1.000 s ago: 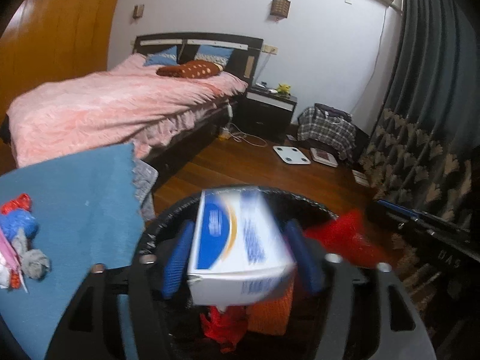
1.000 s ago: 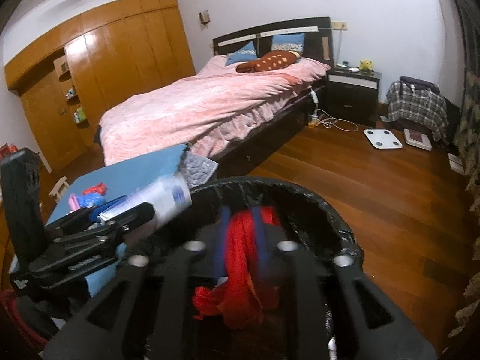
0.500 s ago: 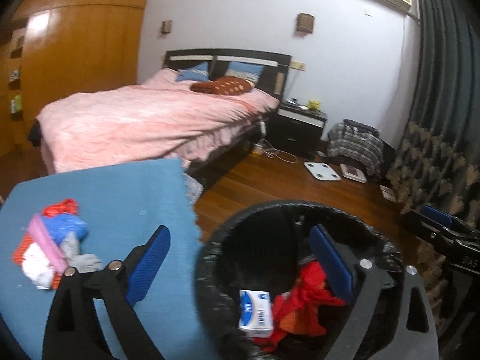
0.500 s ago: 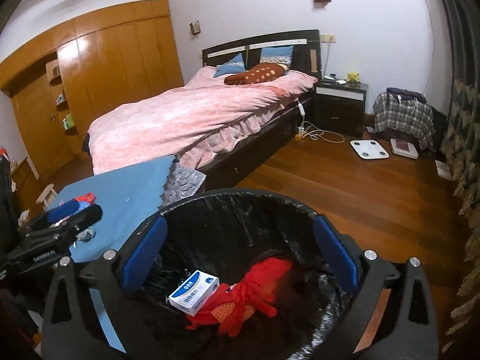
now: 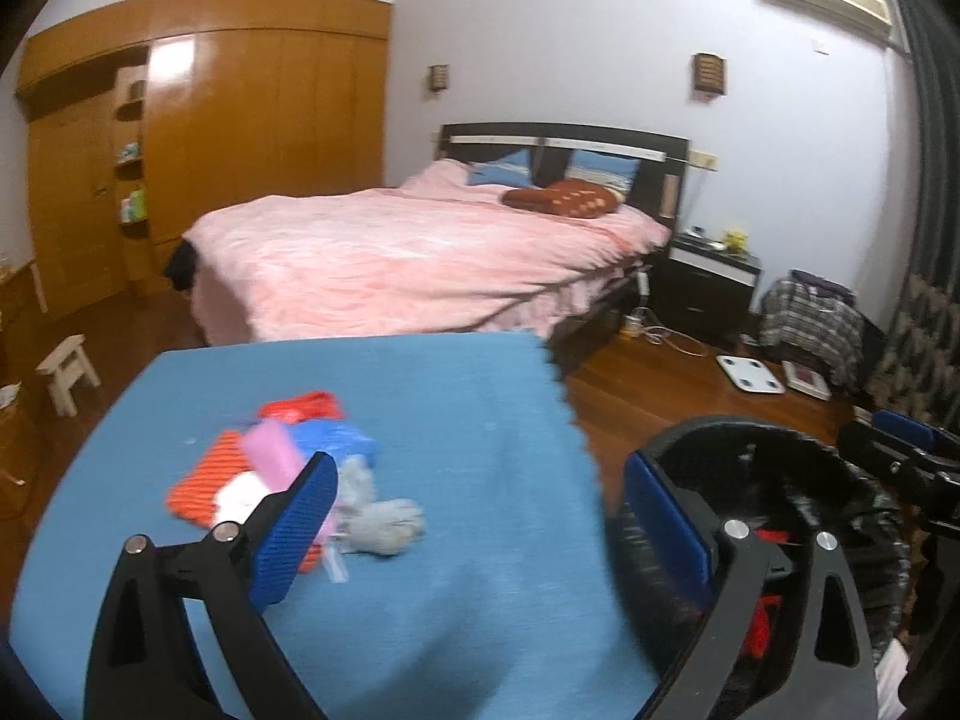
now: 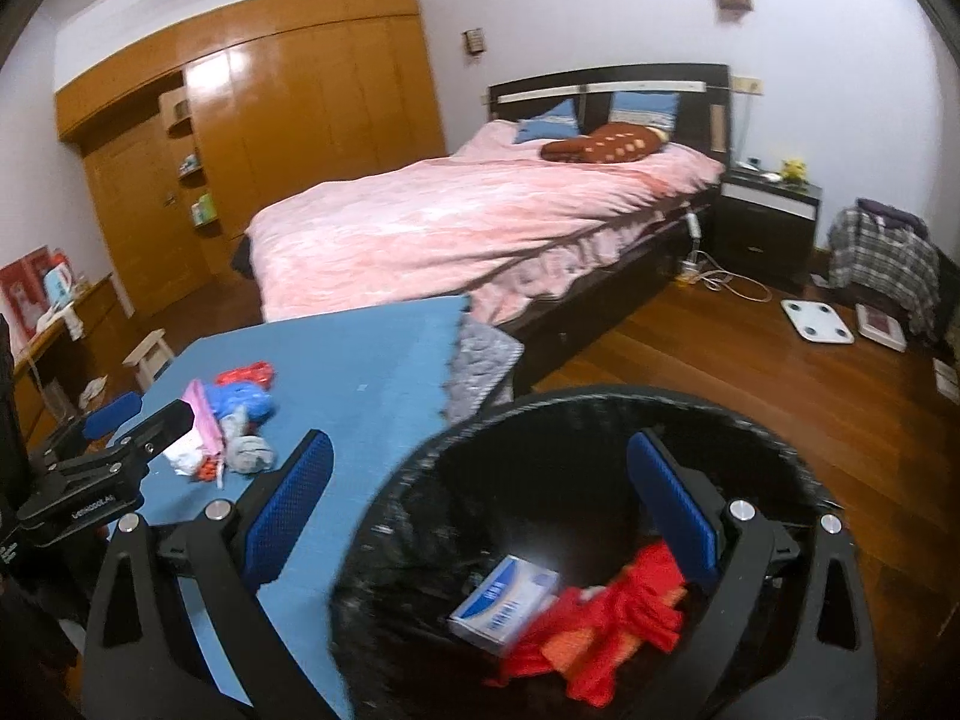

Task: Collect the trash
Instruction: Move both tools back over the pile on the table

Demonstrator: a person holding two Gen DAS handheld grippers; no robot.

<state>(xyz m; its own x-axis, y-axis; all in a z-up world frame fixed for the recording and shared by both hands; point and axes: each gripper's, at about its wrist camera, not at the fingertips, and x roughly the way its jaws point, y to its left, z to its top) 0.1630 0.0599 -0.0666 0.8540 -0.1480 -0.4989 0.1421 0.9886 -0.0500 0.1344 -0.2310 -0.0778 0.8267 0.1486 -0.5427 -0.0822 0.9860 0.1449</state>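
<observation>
A black-lined trash bin [image 6: 600,414] stands by the blue-covered table [image 6: 360,360]. In it lie a white and blue box [image 6: 504,597] and red trash [image 6: 618,612]. My right gripper [image 6: 480,516] is open and empty above the bin's left rim. My left gripper [image 5: 480,516] is open and empty over the table [image 5: 456,420], between the bin [image 5: 780,462] and a pile of trash [image 5: 282,468]: red, pink, blue and grey pieces. The pile also shows in the right wrist view [image 6: 234,420], with the left gripper [image 6: 120,438] beside it.
A bed with a pink cover [image 5: 420,258] stands behind the table. A nightstand [image 5: 708,288], a white scale [image 5: 750,372] and a plaid bag [image 5: 810,318] are on the wooden floor to the right. A small stool [image 5: 66,366] stands left.
My left gripper let go of the white and blue box into the bin, opened, and swung left over the table. My right gripper dropped the red trash, opened, and turned left.
</observation>
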